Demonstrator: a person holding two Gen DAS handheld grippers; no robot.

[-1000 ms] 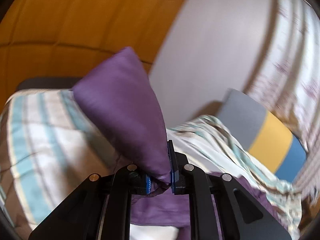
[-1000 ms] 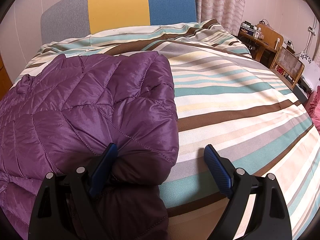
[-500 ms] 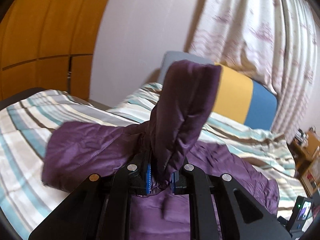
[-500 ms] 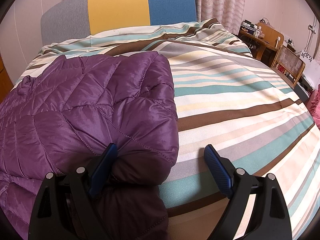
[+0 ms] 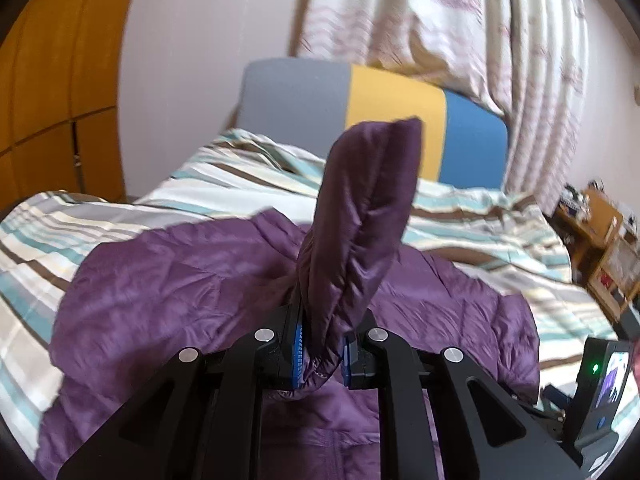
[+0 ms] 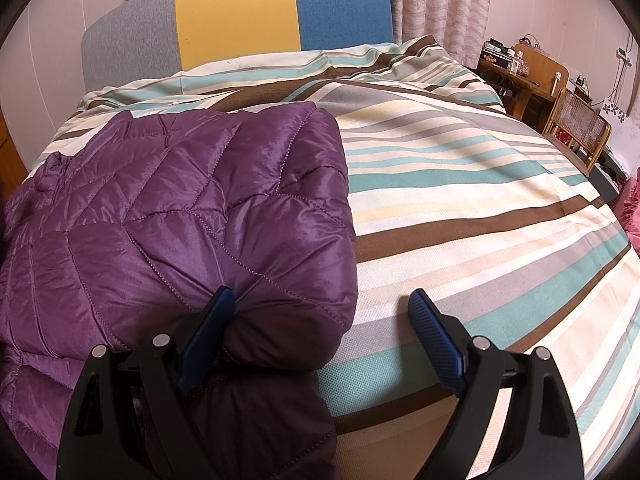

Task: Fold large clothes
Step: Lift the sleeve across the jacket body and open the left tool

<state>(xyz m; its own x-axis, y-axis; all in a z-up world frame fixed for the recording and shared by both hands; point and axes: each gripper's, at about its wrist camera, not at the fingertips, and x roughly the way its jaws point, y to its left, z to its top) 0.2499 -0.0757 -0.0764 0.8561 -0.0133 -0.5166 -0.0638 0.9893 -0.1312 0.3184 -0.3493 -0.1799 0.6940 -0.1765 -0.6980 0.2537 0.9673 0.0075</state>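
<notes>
Left wrist: left tool [image 5: 322, 354] clenching sleeve [image 5: 360, 216], swung over jacket [image 5: 160, 280], right tool [image 6: 320, 320] released.

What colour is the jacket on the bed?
Purple, quilted jacket; clearest in the right wrist view.

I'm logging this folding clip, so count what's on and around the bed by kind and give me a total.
Purple quilted jacket: 1
Striped duvet: 1
Grey, yellow and blue headboard: 1
Grippers: 2, the left gripper shut on the jacket's sleeve, the right gripper open beside the jacket's folded edge
Total: 5
</notes>
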